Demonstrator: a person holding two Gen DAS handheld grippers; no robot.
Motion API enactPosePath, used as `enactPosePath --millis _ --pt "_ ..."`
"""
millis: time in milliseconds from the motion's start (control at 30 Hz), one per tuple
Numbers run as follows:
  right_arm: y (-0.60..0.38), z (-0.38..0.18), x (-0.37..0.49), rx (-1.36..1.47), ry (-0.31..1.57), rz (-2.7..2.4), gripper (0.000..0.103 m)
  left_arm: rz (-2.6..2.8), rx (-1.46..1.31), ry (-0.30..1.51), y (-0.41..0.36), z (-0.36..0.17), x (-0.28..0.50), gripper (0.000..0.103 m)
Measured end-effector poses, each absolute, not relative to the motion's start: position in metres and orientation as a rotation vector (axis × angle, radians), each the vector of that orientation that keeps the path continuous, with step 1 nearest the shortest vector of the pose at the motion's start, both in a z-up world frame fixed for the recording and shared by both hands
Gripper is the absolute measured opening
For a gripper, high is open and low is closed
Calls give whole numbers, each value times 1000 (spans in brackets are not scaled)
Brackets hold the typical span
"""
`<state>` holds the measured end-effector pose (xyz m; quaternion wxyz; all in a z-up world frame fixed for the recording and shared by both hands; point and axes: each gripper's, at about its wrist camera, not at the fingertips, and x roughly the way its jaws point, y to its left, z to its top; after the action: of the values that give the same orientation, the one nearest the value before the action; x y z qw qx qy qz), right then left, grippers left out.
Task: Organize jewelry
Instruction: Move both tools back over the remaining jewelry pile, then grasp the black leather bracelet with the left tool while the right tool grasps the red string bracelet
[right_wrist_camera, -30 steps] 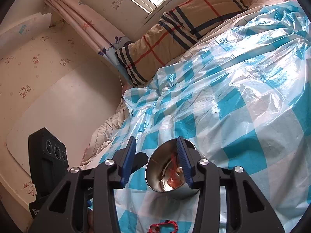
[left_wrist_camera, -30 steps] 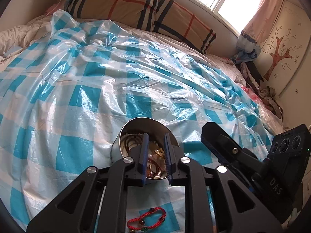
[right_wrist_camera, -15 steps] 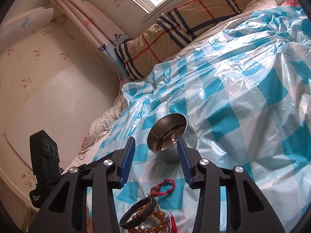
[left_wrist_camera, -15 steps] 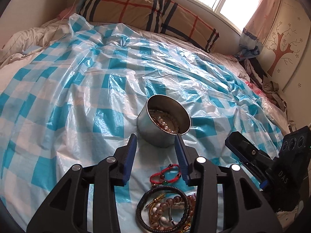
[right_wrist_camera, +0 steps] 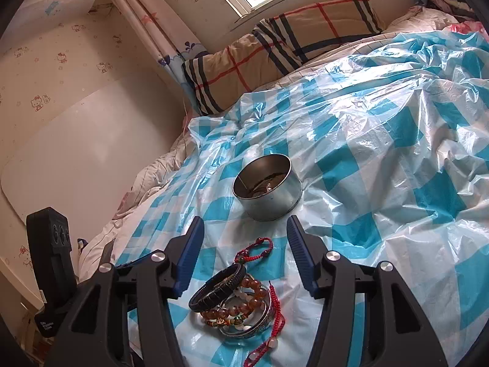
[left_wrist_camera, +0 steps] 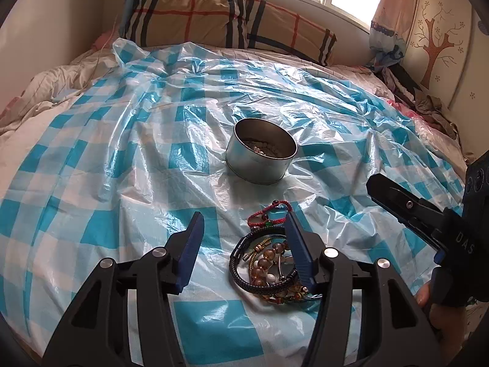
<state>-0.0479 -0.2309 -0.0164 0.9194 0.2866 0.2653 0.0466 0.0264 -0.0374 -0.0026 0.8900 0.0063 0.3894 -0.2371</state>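
Both tools, left (left_wrist_camera: 243, 238) and right (right_wrist_camera: 246, 240), have just opened, empty, so pinch one bracelet (right_wrist_camera: 217, 287) off the pile (left_wrist_camera: 269, 266), then carry it to the tin (left_wrist_camera: 261, 159) at 12 o'clock.

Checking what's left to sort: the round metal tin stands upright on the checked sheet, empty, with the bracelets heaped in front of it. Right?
Not empty. The tin already holds jewelry, seen inside it in the left wrist view. It does stand upright on the checked sheet, bracelets heaped in front.
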Motion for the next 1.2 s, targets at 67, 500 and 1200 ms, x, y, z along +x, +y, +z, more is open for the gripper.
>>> enactPosePath --millis 67,500,1200 --pt "-227 -14 -52 567 550 82 58 -487 20 794 -36 0 21 55" --pt "-221 -7 -84 503 595 27 70 -483 105 769 -30 9 -13 69" --pt "-235 -23 -64 569 711 19 77 -569 272 938 -83 -26 2 59"
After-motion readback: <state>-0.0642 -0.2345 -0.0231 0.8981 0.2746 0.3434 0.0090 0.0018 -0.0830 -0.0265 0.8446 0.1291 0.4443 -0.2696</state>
